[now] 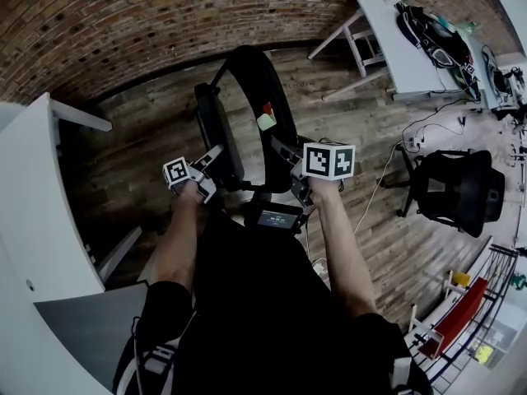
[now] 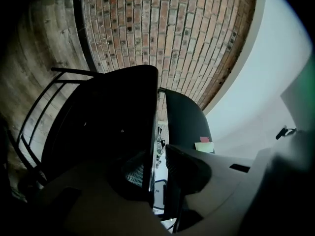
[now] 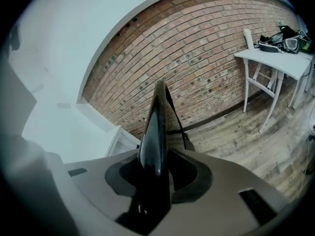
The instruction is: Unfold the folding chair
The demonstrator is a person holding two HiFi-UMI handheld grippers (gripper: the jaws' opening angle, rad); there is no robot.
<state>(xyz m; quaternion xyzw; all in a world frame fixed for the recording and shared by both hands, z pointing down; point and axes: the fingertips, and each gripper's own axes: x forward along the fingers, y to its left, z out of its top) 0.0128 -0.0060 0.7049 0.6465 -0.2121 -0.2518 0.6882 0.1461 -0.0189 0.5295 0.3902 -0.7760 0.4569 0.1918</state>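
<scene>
The black folding chair [image 1: 247, 118] stands on the wood floor in front of me. In the head view, my left gripper [image 1: 216, 171] is at its seat panel [image 1: 216, 130] and my right gripper [image 1: 290, 167] at the backrest panel [image 1: 276, 97]. In the left gripper view the seat panel's [image 2: 113, 122] thin edge runs between the pads of the left gripper [image 2: 157, 166]. It lies against the left pad, and a sliver of light shows by the right pad. The backrest [image 2: 184, 117] with sticky notes [image 2: 204, 145] stands just beyond. My right gripper [image 3: 156, 173] is shut on the backrest's glossy edge [image 3: 156, 117].
A white table [image 1: 33, 204] stands close on the left and a brick wall [image 1: 123, 23] behind the chair. At the upper right is another white table [image 1: 395, 48] with bags on it. A black office chair [image 1: 457, 188] and cables lie to the right.
</scene>
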